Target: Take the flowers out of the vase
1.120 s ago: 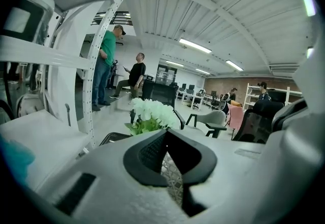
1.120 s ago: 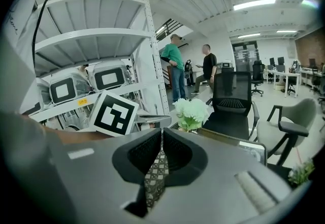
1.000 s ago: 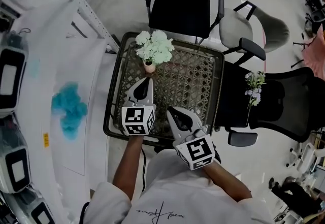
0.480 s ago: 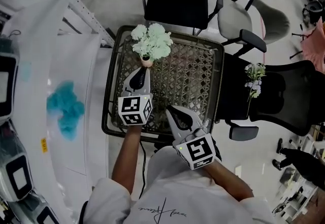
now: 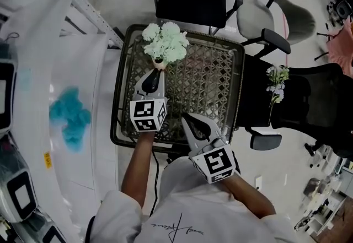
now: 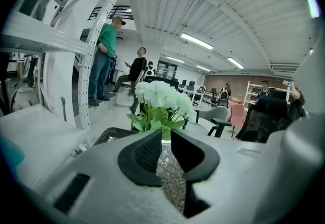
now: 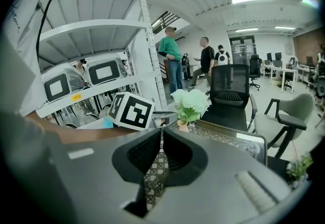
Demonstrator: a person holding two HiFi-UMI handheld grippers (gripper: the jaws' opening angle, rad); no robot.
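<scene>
Pale green-white flowers [image 5: 165,42], pinkish vase [image 5: 159,63], dark lattice-patterned table [image 5: 212,90].

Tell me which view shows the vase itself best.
The right gripper view: the vase stands side-on, unobstructed, under the white flowers. The head view shows only a sliver below the blooms. The left gripper view hides it behind the left gripper, whose jaws have just been opening, nothing between them.

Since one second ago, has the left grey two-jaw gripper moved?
Yes: left gripper moved towards the small tan vase; its jaws have just been opening, empty.
</scene>
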